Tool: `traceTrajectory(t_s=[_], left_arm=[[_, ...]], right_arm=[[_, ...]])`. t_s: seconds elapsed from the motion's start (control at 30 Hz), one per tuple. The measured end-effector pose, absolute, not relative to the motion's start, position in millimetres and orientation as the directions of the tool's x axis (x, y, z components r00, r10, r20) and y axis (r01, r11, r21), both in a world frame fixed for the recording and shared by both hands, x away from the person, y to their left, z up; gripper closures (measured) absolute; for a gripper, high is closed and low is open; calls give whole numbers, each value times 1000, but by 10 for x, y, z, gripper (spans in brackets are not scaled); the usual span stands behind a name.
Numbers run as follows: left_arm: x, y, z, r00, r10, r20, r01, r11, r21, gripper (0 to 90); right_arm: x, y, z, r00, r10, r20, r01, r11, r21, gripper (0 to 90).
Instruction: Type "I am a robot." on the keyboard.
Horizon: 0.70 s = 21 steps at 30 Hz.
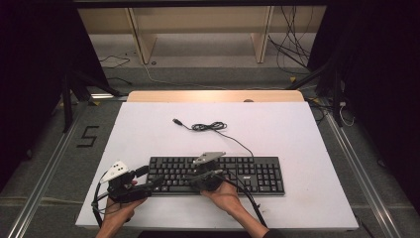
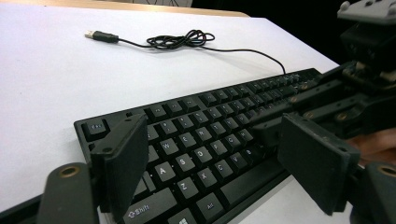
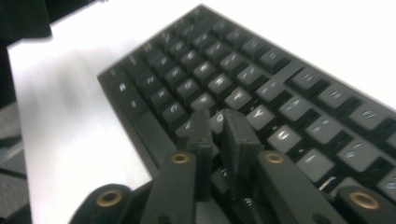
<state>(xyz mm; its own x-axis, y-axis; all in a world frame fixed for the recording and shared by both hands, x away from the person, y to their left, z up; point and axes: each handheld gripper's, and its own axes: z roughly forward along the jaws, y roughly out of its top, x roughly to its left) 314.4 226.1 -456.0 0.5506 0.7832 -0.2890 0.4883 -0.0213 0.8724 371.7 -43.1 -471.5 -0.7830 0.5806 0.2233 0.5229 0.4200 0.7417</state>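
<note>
White table (image 1: 148, 124): black keyboard (image 1: 257, 173) lies toward 6 o'clock. Left gripper (image 2: 210, 172), jaws spread, straddles its left end; right gripper (image 3: 217, 135), jaws nearly together, hides central keys; legends blurred.

I read "Shift", "Alt", "Esc" and letters A, S, Z on the keyboard (image 2: 196, 140); a black "5" marks the floor (image 1: 87, 136).

black grippers (image 1: 148, 186) with brass screws, grey plates, black cables.
</note>
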Motion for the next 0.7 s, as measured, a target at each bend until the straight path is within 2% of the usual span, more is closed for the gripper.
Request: traceTrajectory(t_s=[0.33,0.5,0.7], left_arm=[[3144,2257,-4563,552,783,-286,487,-24,873,241],[3144,2253,-4565,553,783,-286,487,-24,873,241],[3142,2250,-4565,552,783,-287,489,-25,872,241]], right_arm=[[3770,-579,-4616,-761,593,261,544,364,756,569],[3798,-638,-4589,-754,601,266,547,350,760,497],[3821,-705,-4561,-743,613,269,556,340,759,459]])
